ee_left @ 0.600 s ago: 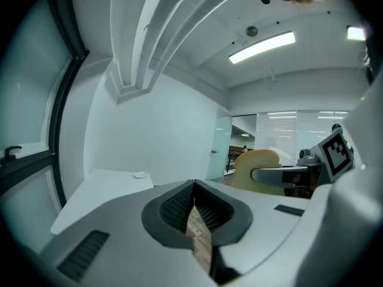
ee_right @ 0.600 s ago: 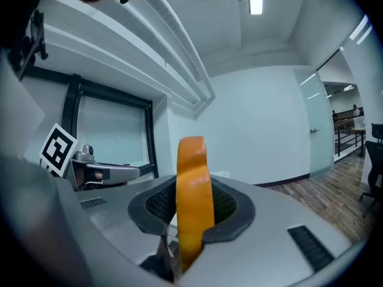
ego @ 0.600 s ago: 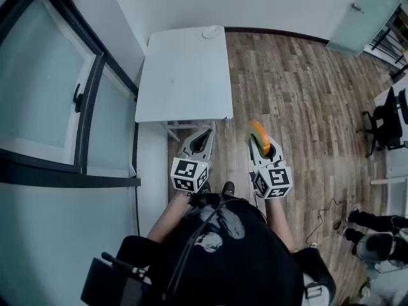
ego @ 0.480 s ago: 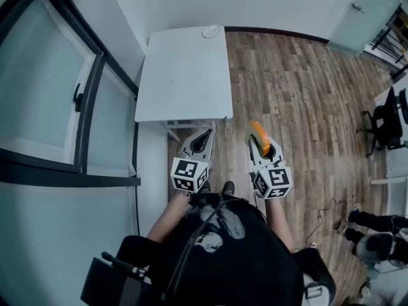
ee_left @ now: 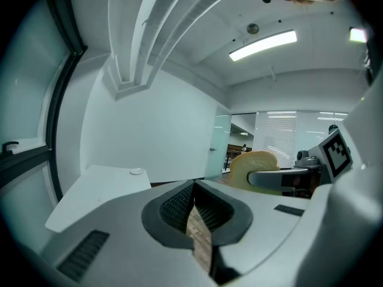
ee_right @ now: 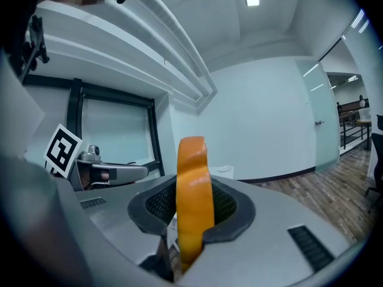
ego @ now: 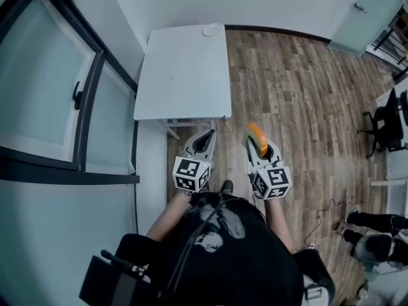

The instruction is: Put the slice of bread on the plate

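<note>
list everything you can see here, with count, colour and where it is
table: 1, white, ahead, beside the window
plate: 1, white, table's far edge
bread: 1 slice, orange-tan, upright in right gripper
floor: 1, brown wood, right of table
window: 1, dark-framed glass, left
door: 1, pale, top right
chair: 1, black, far right
left gripper: 1, grey-white, jaws together, empty
right gripper: 1, grey-white, shut on bread
</note>
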A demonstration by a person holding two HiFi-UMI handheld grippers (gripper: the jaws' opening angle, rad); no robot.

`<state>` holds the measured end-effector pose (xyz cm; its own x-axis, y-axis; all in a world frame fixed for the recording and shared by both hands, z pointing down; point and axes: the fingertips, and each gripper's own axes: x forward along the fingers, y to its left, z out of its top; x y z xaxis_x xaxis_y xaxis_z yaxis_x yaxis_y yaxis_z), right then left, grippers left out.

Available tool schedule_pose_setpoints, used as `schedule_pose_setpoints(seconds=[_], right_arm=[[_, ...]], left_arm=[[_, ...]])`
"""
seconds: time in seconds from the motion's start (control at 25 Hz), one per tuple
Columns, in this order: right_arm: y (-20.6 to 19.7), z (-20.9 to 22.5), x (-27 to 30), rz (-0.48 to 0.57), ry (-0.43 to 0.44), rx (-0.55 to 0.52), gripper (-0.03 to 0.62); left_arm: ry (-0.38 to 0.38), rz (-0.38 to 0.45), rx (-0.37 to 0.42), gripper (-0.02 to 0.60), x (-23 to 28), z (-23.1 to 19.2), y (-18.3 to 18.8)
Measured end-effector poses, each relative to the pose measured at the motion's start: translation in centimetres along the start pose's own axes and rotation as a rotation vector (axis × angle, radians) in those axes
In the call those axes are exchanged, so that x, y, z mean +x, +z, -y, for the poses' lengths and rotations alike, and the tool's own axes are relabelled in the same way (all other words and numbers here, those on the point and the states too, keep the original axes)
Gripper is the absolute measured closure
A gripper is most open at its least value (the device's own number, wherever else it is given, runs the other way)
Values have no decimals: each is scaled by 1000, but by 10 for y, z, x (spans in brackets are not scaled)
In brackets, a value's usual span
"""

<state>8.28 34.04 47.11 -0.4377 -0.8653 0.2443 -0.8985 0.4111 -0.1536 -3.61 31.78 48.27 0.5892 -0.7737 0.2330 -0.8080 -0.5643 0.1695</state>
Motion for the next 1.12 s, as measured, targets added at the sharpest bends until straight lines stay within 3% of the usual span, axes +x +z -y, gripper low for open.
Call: schedule_pose_setpoints(seconds=[0.64, 0.88, 1.12], right_arm=[[-20, 50, 23, -66, 65, 37, 494], [-14, 77, 77, -75, 73, 50, 494], [17, 95, 156, -92, 106, 15, 494]], left_arm=[[27, -54, -12, 575, 57, 14, -17], [20, -54, -21, 575, 113, -21, -6], [-1, -41, -37, 575, 180, -72, 19]])
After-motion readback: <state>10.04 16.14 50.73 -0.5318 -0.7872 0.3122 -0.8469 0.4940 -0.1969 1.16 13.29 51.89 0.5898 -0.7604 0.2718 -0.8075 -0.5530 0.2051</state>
